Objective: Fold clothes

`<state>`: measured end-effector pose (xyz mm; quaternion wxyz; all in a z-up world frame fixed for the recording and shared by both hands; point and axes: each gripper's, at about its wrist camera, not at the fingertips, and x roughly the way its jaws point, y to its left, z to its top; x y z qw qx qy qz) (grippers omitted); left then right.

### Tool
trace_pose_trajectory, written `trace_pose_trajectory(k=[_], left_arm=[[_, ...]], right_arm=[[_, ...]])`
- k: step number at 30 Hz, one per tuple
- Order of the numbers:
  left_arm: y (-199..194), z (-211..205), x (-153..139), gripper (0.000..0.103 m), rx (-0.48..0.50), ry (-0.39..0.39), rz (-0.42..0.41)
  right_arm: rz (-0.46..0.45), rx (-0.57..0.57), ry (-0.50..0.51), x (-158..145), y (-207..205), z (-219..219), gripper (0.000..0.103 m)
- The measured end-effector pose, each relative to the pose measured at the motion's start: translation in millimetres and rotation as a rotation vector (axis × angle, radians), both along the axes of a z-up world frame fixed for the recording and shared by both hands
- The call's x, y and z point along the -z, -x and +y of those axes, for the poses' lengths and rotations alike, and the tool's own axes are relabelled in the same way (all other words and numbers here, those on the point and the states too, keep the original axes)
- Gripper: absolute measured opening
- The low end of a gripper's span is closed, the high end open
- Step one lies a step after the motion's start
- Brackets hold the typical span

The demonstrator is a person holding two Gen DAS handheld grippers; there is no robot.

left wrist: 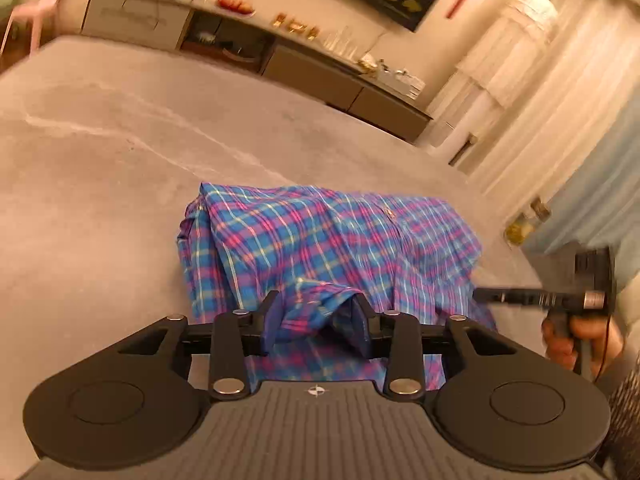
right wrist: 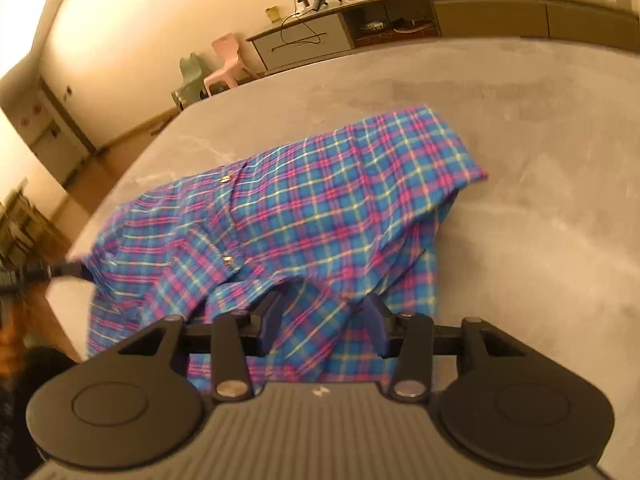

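Note:
A blue, pink and yellow plaid shirt (left wrist: 320, 232) (right wrist: 320, 192) lies button side up on a grey table (left wrist: 100, 160) (right wrist: 540, 160). Its near edge is bunched and pulled up toward both cameras. My left gripper (left wrist: 318, 300) is shut on a raised fold of that edge, and cloth fills the gap between the blue pads. In the right wrist view the left gripper (right wrist: 68, 268) meets the shirt's left corner. My right gripper (right wrist: 320, 304) is shut on another bunched fold. From the left wrist view the right gripper (left wrist: 478, 295) enters the shirt's right side, held by a hand (left wrist: 572, 340).
A long sideboard (left wrist: 312, 68) (right wrist: 480, 16) with small items stands against the far wall. A pink chair (right wrist: 224, 60) and a green chair (right wrist: 192, 76) stand beyond the table's far corner. Curtains (left wrist: 560, 100) and jars (left wrist: 520, 228) are to the right.

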<state>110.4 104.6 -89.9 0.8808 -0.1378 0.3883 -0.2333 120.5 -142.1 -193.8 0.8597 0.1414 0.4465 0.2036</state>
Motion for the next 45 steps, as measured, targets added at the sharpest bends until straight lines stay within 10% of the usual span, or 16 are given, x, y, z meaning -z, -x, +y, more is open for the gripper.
trace_pose_trajectory(k=[3,5,8,14,18,22,26,32,35,37,42,45], left_arm=[[10,-14,11,0.04,0.07,-0.067,0.0],[6,-22,24,0.04,0.075,-0.119,0.017],[-3,-18,34,0.04,0.022,-0.12,0.035],[1,13,9,0.04,-0.129,-0.072,-0.038],[7,12,-4,0.04,-0.182,-0.181,-0.081],[47,-23,-35,0.044,-0.061,-0.339,-0.269],[75,-72,-45,0.057,0.136,-0.463,-0.4],[59,-142,11,0.056,0.354,-0.621,-0.359],[45,-148,23,0.027,0.35,-0.663,-0.353],[42,-143,13,0.01,0.33,-0.656,-0.365],[48,-91,-38,0.008,0.188,-0.567,-0.4],[53,-80,-26,0.008,0.277,-0.589,-0.325]], right_arm=[[0.013,-0.02,0.045,11,-6,13,0.047],[0.014,-0.047,0.084,14,-8,26,0.015],[-0.017,-0.05,0.064,1,7,39,0.01],[0.03,-0.004,-0.088,-16,54,51,0.009],[0.116,-0.023,-0.069,12,57,51,0.014],[-0.019,-0.081,-0.029,-37,78,34,0.041],[-0.174,-0.099,0.249,-58,88,18,0.042],[-0.374,-0.377,0.798,-18,92,61,0.05],[-0.489,-0.493,0.9,-5,94,78,0.039],[-0.476,-0.501,0.872,-13,91,81,0.003],[-0.444,-0.517,0.654,-54,109,82,0.001],[-0.407,-0.541,0.514,-73,128,81,0.001]])
